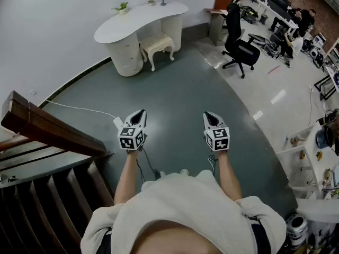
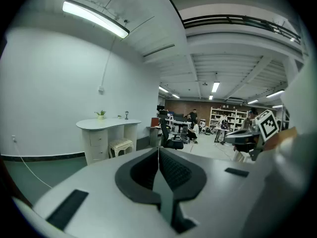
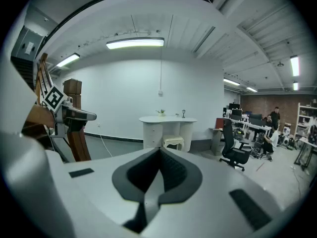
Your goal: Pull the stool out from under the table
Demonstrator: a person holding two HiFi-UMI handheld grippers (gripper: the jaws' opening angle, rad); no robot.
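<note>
A cream stool [image 1: 157, 44] with curved legs stands tucked under the right part of a white curved table [image 1: 139, 18] by the far wall. It also shows as the stool [image 2: 121, 146] beneath the table [image 2: 108, 124] in the left gripper view, and as the stool [image 3: 173, 142] under the table [image 3: 167, 119] in the right gripper view. My left gripper [image 1: 139, 114] and right gripper [image 1: 210, 115] are held side by side over the green floor, far from the stool. Both are shut and empty, pointing toward the table. The left gripper [image 2: 158, 150] and right gripper [image 3: 160, 150] show closed jaws.
A wooden stair rail [image 1: 47, 128] and steps rise at my left. A white cable [image 1: 79, 109] runs across the floor from the wall. A black office chair [image 1: 239, 49] stands right of the table, with desks and people beyond. White shelving [image 1: 318, 157] stands at the right.
</note>
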